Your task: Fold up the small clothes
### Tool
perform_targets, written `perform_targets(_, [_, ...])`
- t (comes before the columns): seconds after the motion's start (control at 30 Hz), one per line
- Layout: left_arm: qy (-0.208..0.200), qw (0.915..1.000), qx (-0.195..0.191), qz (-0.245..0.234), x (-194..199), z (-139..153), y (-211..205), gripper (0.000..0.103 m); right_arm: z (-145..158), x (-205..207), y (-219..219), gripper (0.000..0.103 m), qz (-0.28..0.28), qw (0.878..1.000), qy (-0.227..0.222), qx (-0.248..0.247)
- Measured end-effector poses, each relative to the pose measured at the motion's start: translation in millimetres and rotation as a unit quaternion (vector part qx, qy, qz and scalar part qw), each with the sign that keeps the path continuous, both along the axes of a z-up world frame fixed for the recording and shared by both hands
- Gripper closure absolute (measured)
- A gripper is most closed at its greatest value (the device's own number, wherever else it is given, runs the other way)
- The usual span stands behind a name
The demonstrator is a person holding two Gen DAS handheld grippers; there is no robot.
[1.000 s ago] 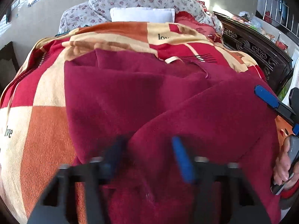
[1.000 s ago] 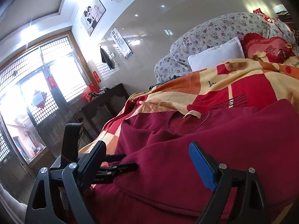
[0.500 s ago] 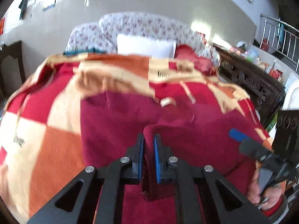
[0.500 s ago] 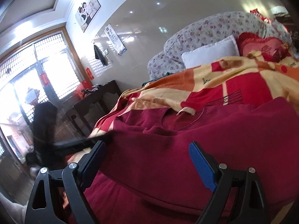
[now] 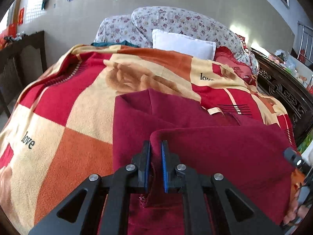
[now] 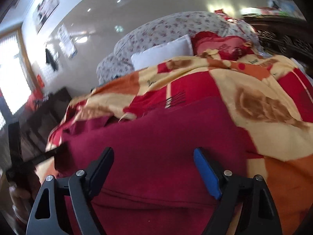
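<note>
The left hand-held gripper (image 5: 156,152) is clamped tight on a raised fold of the dark red garment (image 5: 215,156), the cloth pinched between its blue pads and lifted into a ridge at the near edge; the right hand-held gripper (image 6: 154,166) stands wide over the same garment, its jaws closing, with red cloth lying below and between them but neither pad pressing on it; in the left wrist view part of the right tool and the person's fingers (image 5: 293,213) show at the near right edge; the garment lies spread on the near part of a checked blanket (image 5: 78,117) of red, orange and cream squares bearing the word "love", which covers the bed; a pale tag (image 5: 214,110) shows at the garment's far side; beyond the blanket sit a white pillow (image 5: 183,45), a red cushion (image 5: 230,62) to its right and a flowered quilt roll (image 5: 176,22) behind them; dark carved wooden furniture (image 5: 283,90) stands along the right side.
</note>
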State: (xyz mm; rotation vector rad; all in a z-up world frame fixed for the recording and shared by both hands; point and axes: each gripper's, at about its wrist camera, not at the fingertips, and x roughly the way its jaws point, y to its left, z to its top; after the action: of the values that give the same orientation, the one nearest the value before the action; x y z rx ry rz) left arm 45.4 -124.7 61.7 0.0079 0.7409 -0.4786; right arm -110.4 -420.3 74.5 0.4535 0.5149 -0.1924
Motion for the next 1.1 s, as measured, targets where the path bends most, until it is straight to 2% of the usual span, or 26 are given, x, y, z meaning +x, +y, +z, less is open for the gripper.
perform_targets(0.13, [-0.021, 0.9996, 0.012, -0.012, -12, -1, -10, 0.093, 7, -23, -28, 0.015, -0.058, 0.998, -0.033, 0.011])
perform_targets(0.27, [-0.026, 0.9994, 0.006, -0.022, -14, 2, -13, 0.093, 0, -15, -39, 0.015, -0.1, 0.995, 0.014, -0.024])
perform_targets(0.33, [-0.022, 0.9995, 0.004, -0.02, -12, 0, -12, 0.093, -8, -8, -45, 0.015, -0.096, 0.995, 0.03, -0.017])
perform_targets(0.37, [-0.019, 0.9996, 0.003, -0.018, -11, -1, -11, 0.093, -13, -3, -48, 0.018, -0.079, 0.996, 0.036, 0.002])
perform_targets(0.4, [-0.016, 0.9997, 0.0, -0.016, -10, -2, -10, 0.093, -17, -1, -50, 0.042, -0.067, 0.997, 0.039, 0.015])
perform_targets(0.43, [-0.014, 0.9998, -0.003, -0.015, -9, -2, -9, 0.093, -18, -3, -52, 0.056, -0.052, 0.998, 0.031, 0.034])
perform_targets(0.47, [-0.014, 0.9998, -0.005, -0.014, -9, -2, -8, 0.093, -17, -7, -51, 0.064, -0.055, 0.998, 0.026, 0.034])
perform_targets(0.5, [-0.015, 0.9998, -0.008, -0.013, -9, -2, -7, 0.093, -12, -12, -48, 0.086, -0.062, 0.998, 0.023, 0.02])
perform_targets(0.6, [-0.018, 0.9994, -0.023, -0.016, -10, 2, -1, 0.093, 8, -28, -38, 0.091, -0.074, 0.997, 0.014, -0.023])
perform_targets(0.67, [-0.021, 0.9991, -0.029, -0.021, -12, 4, 0, 0.092, 7, -27, -34, 0.092, -0.089, 0.994, 0.036, -0.056])
perform_targets(0.73, [-0.02, 0.9995, -0.014, -0.018, -11, 0, -4, 0.092, -4, -20, -38, 0.092, -0.094, 0.992, 0.06, -0.054])
perform_targets(0.8, [-0.025, 0.9996, 0.009, -0.013, -11, -5, -9, 0.086, -10, -19, -43, 0.092, -0.096, 0.992, 0.07, -0.049])
perform_targets(0.87, [-0.037, 0.9988, 0.033, 0.0, -12, -9, -13, 0.075, -9, -22, -48, 0.091, -0.104, 0.992, 0.063, -0.041])
perform_targets(0.9, [-0.042, 0.9983, 0.041, 0.004, -13, -9, -14, 0.072, -8, -25, -52, 0.087, -0.114, 0.992, 0.049, -0.036])
perform_targets(0.93, [-0.046, 0.9979, 0.045, 0.004, -14, -9, -16, 0.065, -6, -32, -56, 0.083, -0.132, 0.99, 0.03, -0.028])
perform_targets(0.97, [-0.048, 0.9978, 0.045, 0.004, -15, -9, -15, 0.056, -3, -36, -59, 0.067, -0.148, 0.989, 0.02, -0.022])
perform_targets(1.0, [-0.051, 0.9976, 0.047, 0.005, -15, -9, -16, 0.051, 0, -42, -60, 0.048, -0.158, 0.987, 0.003, -0.014])
perform_targets(1.07, [-0.065, 0.9964, 0.054, 0.01, -19, -8, -17, 0.043, 14, -51, -52, 0.042, -0.139, 0.988, -0.06, -0.012])
perform_targets(1.1, [-0.074, 0.9955, 0.059, 0.011, -21, -7, -18, 0.042, 19, -50, -45, 0.042, -0.126, 0.989, -0.068, -0.024])
